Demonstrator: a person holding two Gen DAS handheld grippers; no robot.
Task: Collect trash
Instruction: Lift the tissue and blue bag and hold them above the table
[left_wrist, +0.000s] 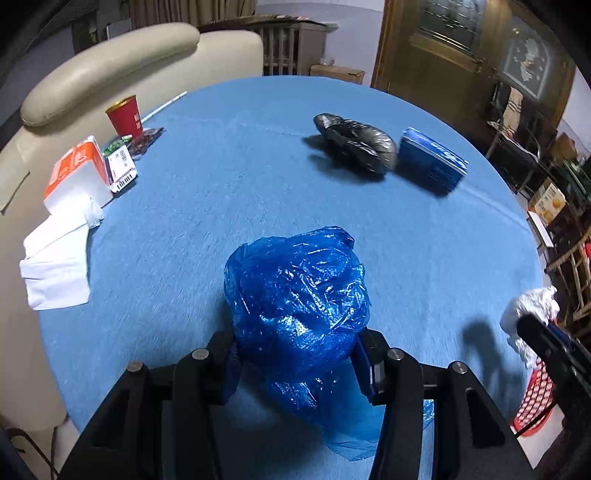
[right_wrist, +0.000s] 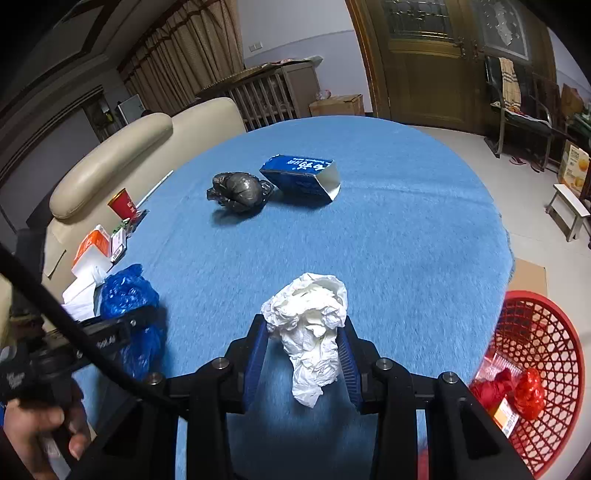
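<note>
My left gripper (left_wrist: 295, 354) is shut on a crumpled blue plastic bag (left_wrist: 295, 295) and holds it above the blue table (left_wrist: 229, 177). My right gripper (right_wrist: 304, 343) is shut on a wad of white crumpled paper (right_wrist: 310, 325), also above the table. The paper wad (left_wrist: 528, 310) and the right gripper show at the right edge of the left wrist view. The blue bag (right_wrist: 125, 295) shows at the left of the right wrist view. A black plastic bag (left_wrist: 354, 144) (right_wrist: 238, 192) and an open blue carton (left_wrist: 432, 158) (right_wrist: 299, 177) lie on the far part of the table.
A red mesh basket (right_wrist: 539, 350) with red trash inside stands on the floor right of the table. A red cup (left_wrist: 125, 116), an orange tissue pack (left_wrist: 77, 170), white tissues (left_wrist: 55, 266) and small packets lie at the table's left edge, beside a beige sofa (left_wrist: 110, 70).
</note>
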